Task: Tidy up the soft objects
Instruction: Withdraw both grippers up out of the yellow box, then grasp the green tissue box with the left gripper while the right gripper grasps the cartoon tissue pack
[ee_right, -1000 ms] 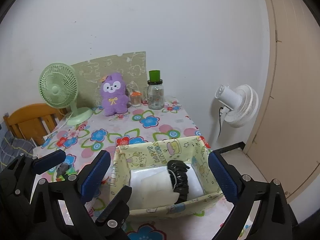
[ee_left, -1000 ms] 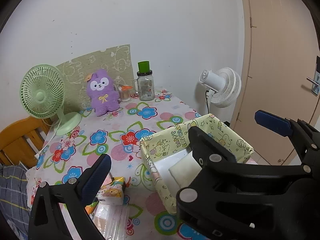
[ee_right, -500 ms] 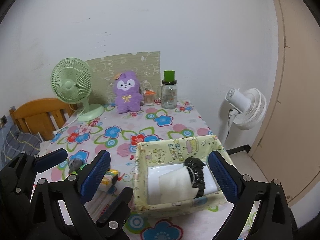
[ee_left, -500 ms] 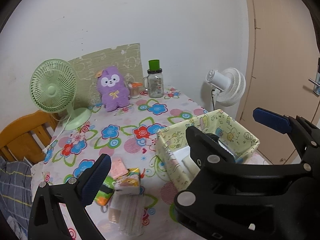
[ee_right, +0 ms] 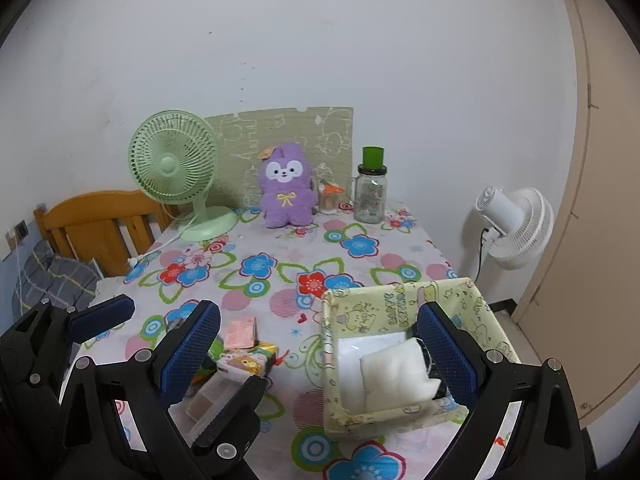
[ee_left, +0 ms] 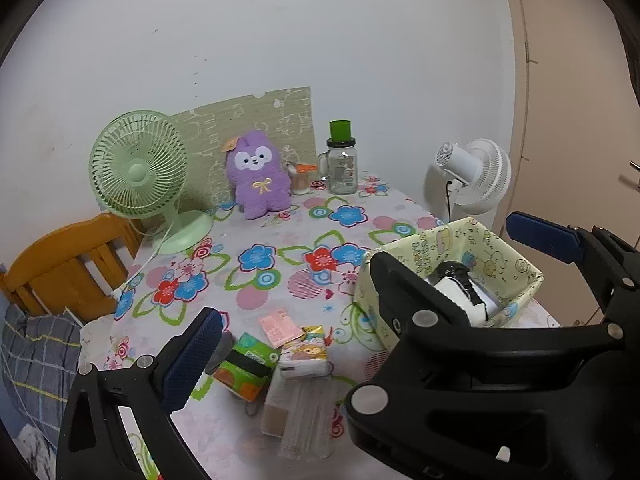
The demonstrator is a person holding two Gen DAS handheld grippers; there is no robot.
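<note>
Both grippers hang wide open and empty above the near edge of the floral table: the left gripper (ee_left: 360, 280) over the small packets (ee_left: 276, 348), the right gripper (ee_right: 320, 344) by the yellow fabric box (ee_right: 404, 300) holding a white pad (ee_right: 394, 372)

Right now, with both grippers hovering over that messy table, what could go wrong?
The yellow box sits near the table's right edge, so a nudge might push it off. The small packets lie in a tight pile, so a grab could catch several at once. Reaching for the purple plush toy might knock over the glass jar beside it.
</note>
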